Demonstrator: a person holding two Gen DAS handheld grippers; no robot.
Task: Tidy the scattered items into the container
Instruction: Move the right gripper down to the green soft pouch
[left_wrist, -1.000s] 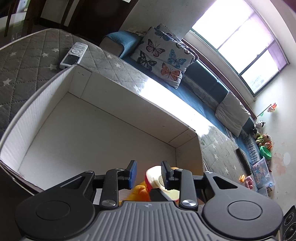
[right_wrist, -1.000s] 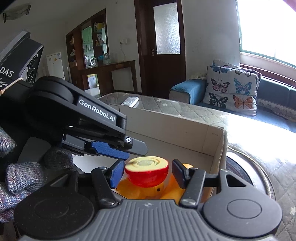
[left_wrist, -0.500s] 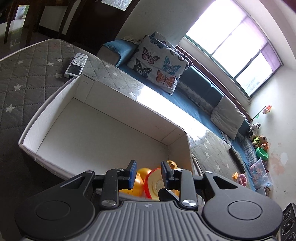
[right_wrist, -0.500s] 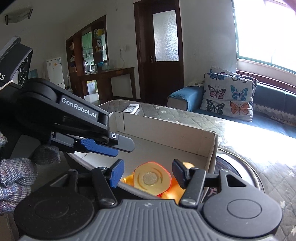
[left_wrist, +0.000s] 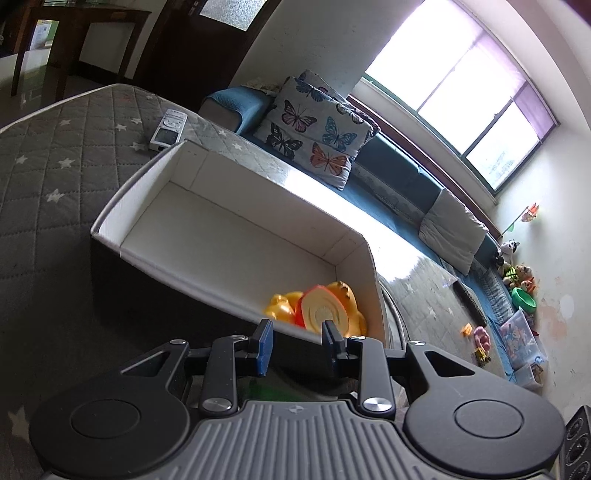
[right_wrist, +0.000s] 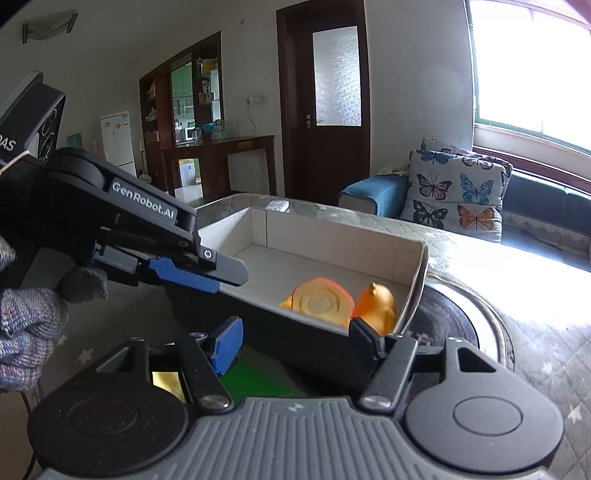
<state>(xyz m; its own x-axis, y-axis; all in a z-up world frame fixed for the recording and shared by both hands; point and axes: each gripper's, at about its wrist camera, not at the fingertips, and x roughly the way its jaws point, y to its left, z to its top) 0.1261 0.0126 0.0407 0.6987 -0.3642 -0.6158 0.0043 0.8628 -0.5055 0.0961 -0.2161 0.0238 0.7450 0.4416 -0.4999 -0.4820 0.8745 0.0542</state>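
A white cardboard box (left_wrist: 155, 184) (right_wrist: 406, 254) stands on the grey star-quilted table. In its near right corner lie a red and cream apple-half toy (left_wrist: 323, 308) (right_wrist: 319, 301) and yellow-orange toy pieces (left_wrist: 282, 304) (right_wrist: 376, 301). My left gripper (left_wrist: 297, 341) is open and empty, just outside the box's near wall. My right gripper (right_wrist: 295, 341) is open and empty, also outside the near wall, with something green (right_wrist: 255, 380) below it. The left gripper's fingers (right_wrist: 184, 275) show at the left of the right wrist view.
A white remote (left_wrist: 168, 127) (right_wrist: 277, 205) lies on the table beyond the box. A round dark disc with a metal rim (right_wrist: 454, 317) sits right of the box. A blue sofa with a butterfly cushion (left_wrist: 314, 133) (right_wrist: 454, 195) stands behind the table.
Both grippers have drawn back and out of the box. The apple half was between the right gripper's fingers one second ago; now it lies in the box on the yellow toys.
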